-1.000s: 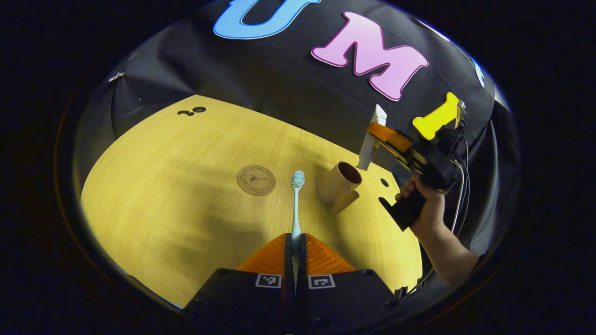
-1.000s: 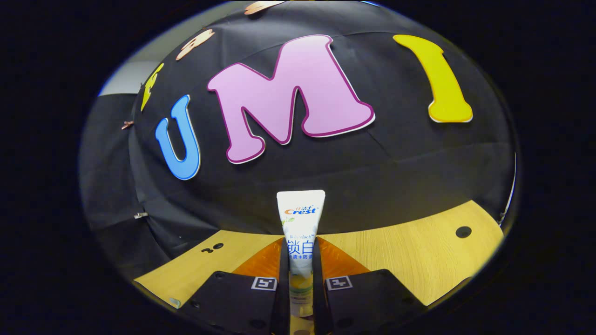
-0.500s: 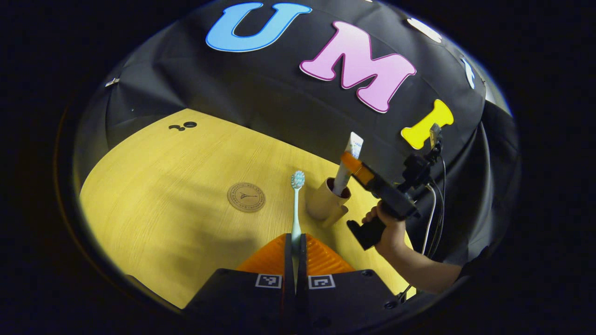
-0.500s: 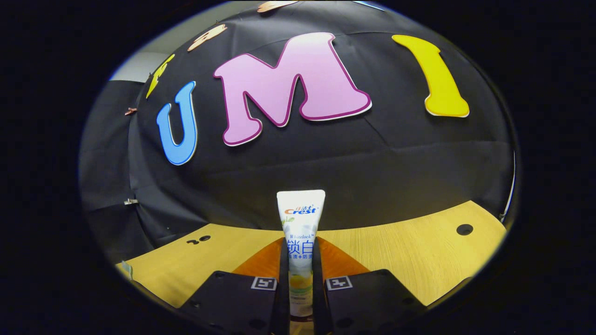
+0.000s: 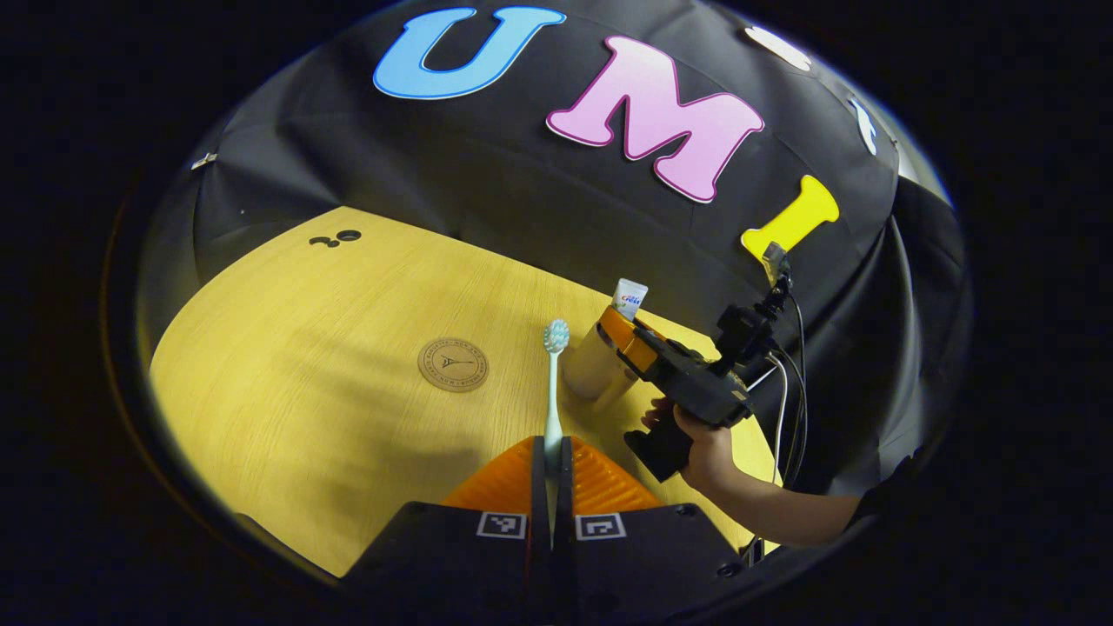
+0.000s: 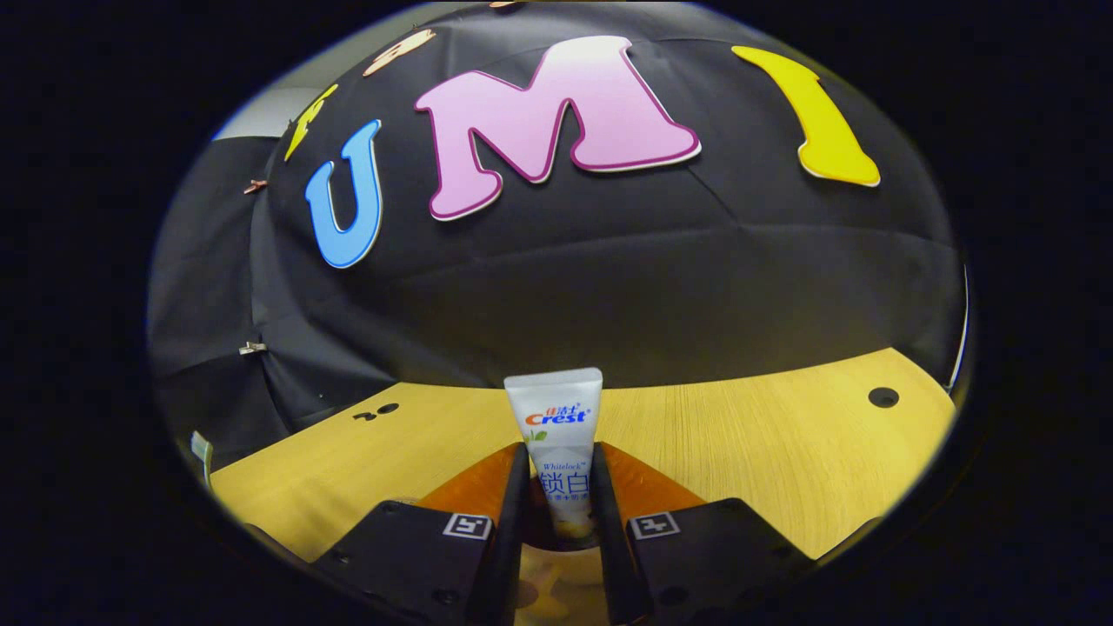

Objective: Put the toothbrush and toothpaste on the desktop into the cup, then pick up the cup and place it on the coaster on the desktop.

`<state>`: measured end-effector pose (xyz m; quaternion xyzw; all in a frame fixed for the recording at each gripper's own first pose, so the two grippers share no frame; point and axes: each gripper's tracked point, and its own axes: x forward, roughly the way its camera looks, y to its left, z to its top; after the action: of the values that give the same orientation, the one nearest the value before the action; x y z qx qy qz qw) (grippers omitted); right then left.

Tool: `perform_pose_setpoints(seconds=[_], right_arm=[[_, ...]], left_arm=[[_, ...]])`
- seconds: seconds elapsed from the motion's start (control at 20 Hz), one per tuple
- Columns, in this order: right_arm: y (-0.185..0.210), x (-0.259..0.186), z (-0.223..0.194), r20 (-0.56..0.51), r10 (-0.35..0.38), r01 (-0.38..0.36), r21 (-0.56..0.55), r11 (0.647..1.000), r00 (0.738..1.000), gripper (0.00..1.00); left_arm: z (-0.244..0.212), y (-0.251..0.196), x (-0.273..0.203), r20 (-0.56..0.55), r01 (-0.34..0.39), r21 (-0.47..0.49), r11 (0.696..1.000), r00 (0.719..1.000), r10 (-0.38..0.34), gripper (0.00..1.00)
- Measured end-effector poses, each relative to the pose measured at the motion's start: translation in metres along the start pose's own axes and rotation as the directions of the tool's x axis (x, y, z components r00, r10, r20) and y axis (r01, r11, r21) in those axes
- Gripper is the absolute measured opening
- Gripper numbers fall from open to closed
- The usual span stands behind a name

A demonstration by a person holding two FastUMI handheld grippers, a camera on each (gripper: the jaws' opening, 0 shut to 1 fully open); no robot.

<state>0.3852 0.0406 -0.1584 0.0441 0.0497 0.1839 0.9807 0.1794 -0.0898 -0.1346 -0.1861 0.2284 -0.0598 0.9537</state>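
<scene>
My left gripper [image 5: 553, 454] is shut on the handle of a pale blue toothbrush [image 5: 554, 382], whose bristle head points away over the wooden table. A round brown coaster [image 5: 452, 364] lies flat to its left. To its right stands the beige cup [image 5: 588, 372], partly hidden behind my right gripper [image 5: 628, 341], which a hand [image 5: 701, 445] holds. The white toothpaste tube [image 5: 629, 298] stands upright in the cup. In the right gripper view the toothpaste tube [image 6: 556, 426] sits low between the fingers of my right gripper [image 6: 561, 491], which are slightly apart from it.
The yellow wooden table [image 5: 304, 348] has small dark holes at its far left [image 5: 341, 236] and on its right [image 6: 883, 397]. Black cloth walls close the back and sides. Cables [image 5: 787, 348] hang from the right gripper.
The right gripper came down with the toothpaste, whose lower end went into the cup. Its fingers have parted a little and the tube sits lower between them. The left gripper barely moved.
</scene>
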Motion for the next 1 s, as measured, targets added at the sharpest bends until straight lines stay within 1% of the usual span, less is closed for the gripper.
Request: perform_pose_setpoints(seconds=[0.15, 0.2, 0.25, 0.4, 0.45, 0.6, 0.75, 0.85, 1.0], right_arm=[[0.002, -0.01, 0.009, -0.005, 0.001, 0.0, 0.031, 1.0, 1.0, 0.82], [0.001, -0.018, 0.01, -0.019, 0.0, 0.001, 0.03, 1.0, 1.0, 0.98], [-0.002, -0.026, 0.011, -0.03, -0.007, 0.008, 0.018, 1.0, 1.0, 0.99], [-0.018, -0.053, 0.015, -0.042, -0.024, 0.023, -0.014, 1.0, 0.999, 0.98], [-0.027, -0.062, 0.018, -0.037, -0.039, 0.038, -0.012, 0.999, 0.999, 0.98], [-0.059, -0.086, 0.029, -0.034, -0.098, 0.099, 0.023, 0.995, 0.995, 0.98], [-0.086, -0.113, 0.021, -0.075, -0.157, 0.162, 0.06, 0.985, 0.985, 0.98], [-0.099, -0.127, 0.013, -0.084, -0.197, 0.202, 0.058, 0.978, 0.977, 0.98], [-0.108, -0.136, 0.003, -0.107, -0.227, 0.234, 0.054, 0.971, 0.968, 0.98]], left_arm=[[0.017, -0.015, 0.007, 0.041, 0.025, 0.0, 1.0, 0.999, -0.025, 0.06], [0.026, -0.023, 0.01, 0.063, 0.04, 0.004, 0.999, 0.997, -0.04, 0.07], [0.037, -0.031, 0.013, 0.083, 0.055, 0.014, 0.998, 0.995, -0.056, 0.07], [0.069, -0.052, 0.03, 0.158, 0.094, 0.058, 0.994, 0.982, -0.103, 0.06], [0.082, -0.061, 0.037, 0.185, 0.121, 0.064, 0.991, 0.974, -0.131, 0.06], [0.112, -0.089, 0.064, 0.255, 0.192, 0.082, 0.978, 0.944, -0.207, 0.06], [0.139, -0.109, 0.093, 0.33, 0.248, 0.103, 0.963, 0.905, -0.269, 0.06], [0.152, -0.114, 0.115, 0.377, 0.254, 0.147, 0.956, 0.879, -0.292, 0.06], [0.156, -0.113, 0.148, 0.412, 0.242, 0.172, 0.955, 0.863, -0.293, 0.06]])
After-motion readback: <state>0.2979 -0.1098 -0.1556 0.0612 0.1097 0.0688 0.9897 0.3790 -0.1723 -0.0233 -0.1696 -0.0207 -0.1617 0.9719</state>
